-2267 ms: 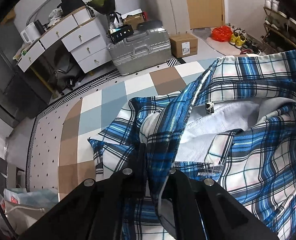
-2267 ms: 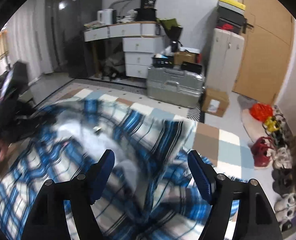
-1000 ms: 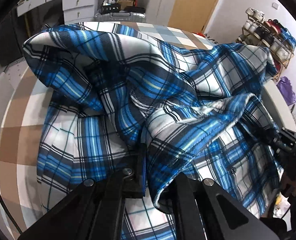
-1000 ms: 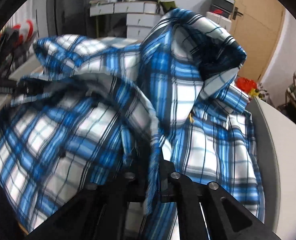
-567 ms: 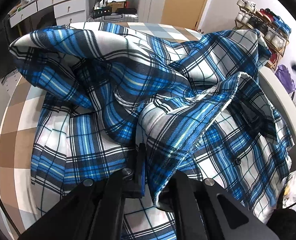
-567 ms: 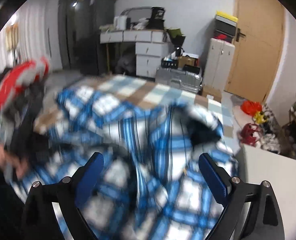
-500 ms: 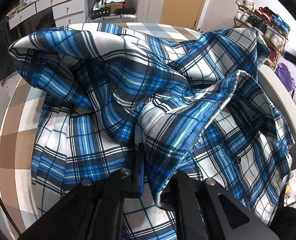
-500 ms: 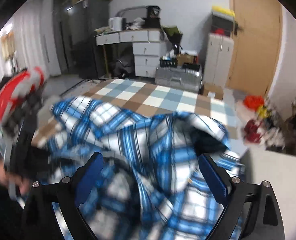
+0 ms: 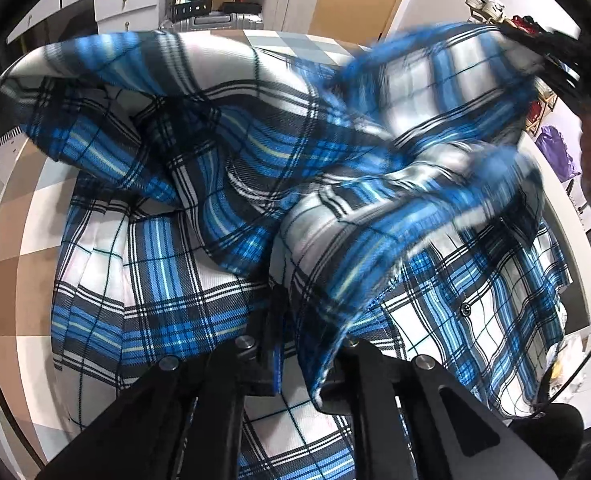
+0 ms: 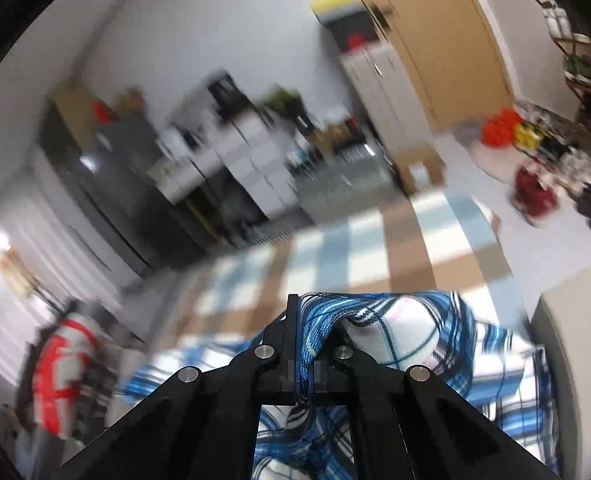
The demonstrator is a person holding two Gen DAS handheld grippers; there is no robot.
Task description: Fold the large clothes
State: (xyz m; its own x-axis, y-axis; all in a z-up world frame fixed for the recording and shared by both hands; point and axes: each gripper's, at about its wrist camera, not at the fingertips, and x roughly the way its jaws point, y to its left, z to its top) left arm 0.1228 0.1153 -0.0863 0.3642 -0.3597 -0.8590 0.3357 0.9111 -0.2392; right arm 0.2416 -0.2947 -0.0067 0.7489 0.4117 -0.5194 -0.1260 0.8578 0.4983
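While shirt (image 9: 255,184) covers checkered mat (image 9: 11,248), suitcase (image 9: 211,20) stands beyond.

checked mat (image 9: 23,240) – under cloth | silver suitcase (image 9: 211,20) – by white drawers (image 9: 127,0)

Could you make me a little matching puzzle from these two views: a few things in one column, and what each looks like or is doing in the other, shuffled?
Things:
1. plaid shirt
2. left gripper
3. table cover
4. door

States:
A. tan wood, at the back of the room
B. shut on a fold of fabric
C. blue, white and black checks, crumpled in a heap
D. brown, white and pale blue squares, lying under the cloth

Pairs: 1-C, 2-B, 3-D, 4-A
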